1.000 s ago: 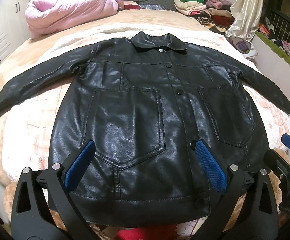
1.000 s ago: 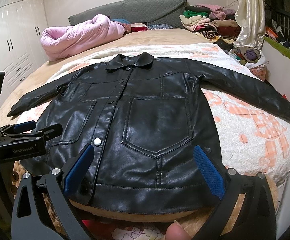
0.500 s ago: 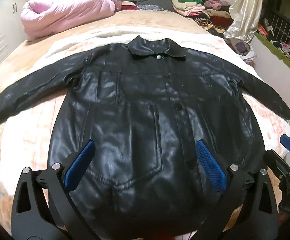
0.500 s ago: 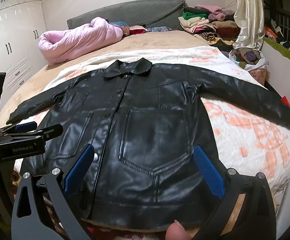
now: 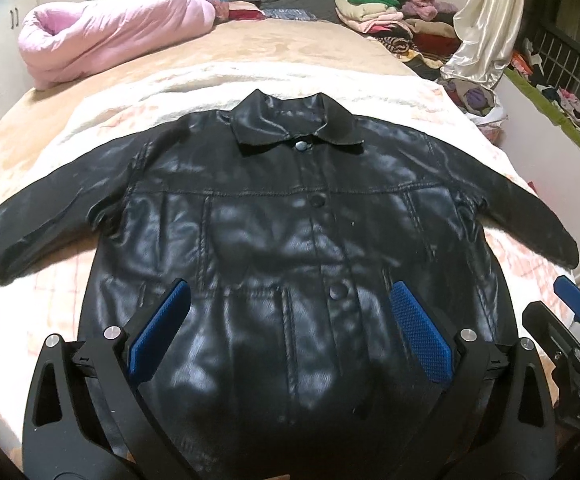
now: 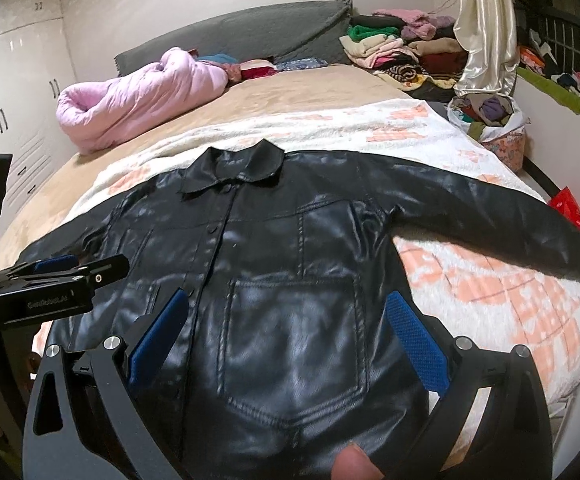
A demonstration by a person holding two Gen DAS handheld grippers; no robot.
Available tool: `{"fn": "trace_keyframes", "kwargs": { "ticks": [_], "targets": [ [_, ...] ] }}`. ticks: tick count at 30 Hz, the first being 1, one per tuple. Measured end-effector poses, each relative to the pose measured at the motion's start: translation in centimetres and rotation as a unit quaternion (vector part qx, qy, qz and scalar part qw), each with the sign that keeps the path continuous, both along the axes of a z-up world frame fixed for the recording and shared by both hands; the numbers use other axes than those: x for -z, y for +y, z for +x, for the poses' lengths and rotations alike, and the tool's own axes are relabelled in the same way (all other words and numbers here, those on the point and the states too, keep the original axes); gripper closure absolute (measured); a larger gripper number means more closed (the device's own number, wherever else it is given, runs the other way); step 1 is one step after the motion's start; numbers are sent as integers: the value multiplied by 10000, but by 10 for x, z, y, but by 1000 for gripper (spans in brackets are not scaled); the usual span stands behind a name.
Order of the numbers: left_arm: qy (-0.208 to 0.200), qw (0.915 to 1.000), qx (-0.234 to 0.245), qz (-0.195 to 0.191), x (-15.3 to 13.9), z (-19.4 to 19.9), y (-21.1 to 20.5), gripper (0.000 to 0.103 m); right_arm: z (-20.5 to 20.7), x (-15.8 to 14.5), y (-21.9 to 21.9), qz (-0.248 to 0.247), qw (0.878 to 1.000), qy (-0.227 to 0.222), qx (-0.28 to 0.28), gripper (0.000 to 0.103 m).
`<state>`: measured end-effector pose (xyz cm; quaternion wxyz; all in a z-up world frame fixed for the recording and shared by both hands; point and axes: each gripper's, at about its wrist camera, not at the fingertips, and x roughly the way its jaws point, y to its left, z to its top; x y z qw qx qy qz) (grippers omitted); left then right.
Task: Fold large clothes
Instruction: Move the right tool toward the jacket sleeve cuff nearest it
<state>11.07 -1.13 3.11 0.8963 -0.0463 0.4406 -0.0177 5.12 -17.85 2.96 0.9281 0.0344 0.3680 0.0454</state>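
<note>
The bed fills most of both views and carries a white blanket with pink checks over a tan cover. A black leather jacket lies face up on that blanket, buttoned, collar at the far end, hem at the near edge of the bed (the hem itself is hidden behind the tools). Its sleeves are spread out flat: one reaches to the left, the other to the right.

At the far left of the bed lies a rolled pink quilt. At the far right sits a stack of folded clothes, with a pale satin curtain hanging beside it.

The left tool is spread wide above the lower jacket front, holding nothing. The right tool is likewise spread wide over the right-hand chest pocket, empty. A fingertip shows at the near edge of the right wrist view.
</note>
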Motion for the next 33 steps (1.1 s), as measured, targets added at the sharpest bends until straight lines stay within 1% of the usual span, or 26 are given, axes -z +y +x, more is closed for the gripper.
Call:
{"fn": "trace_keyframes", "kwargs": {
  "ticks": [7,10,13,17,20,24,28,30,33],
  "targets": [
    [55,9999,119,52,-2,31,-8,9,23,-9,-17,117,9996,-101,217,4],
    [76,9998,196,7,-4,45,-13,9,37,-12,-27,154,9991,-116,372,4],
    [101,9997,239,40,-3,58,-18,9,47,-16,-33,156,9987,-163,448,4],
    [245,9992,317,50,4,78,-24,9,68,-19,-48,123,9976,-201,650,4],
    [291,9988,379,83,7,89,-28,9,83,-19,-60,135,9965,-179,804,4],
    [250,9987,444,101,8,105,-32,9,104,-20,-75,104,9947,-175,1007,4],
    [243,9982,530,107,12,119,-37,9,123,-21,-92,188,9924,-186,1205,4],
    [254,9979,589,108,15,126,-40,9,129,-19,-99,196,9908,-171,1328,4],
    [285,9972,682,85,21,135,-44,9,143,-10,-122,339,9863,-101,1613,4]
  ]
}}
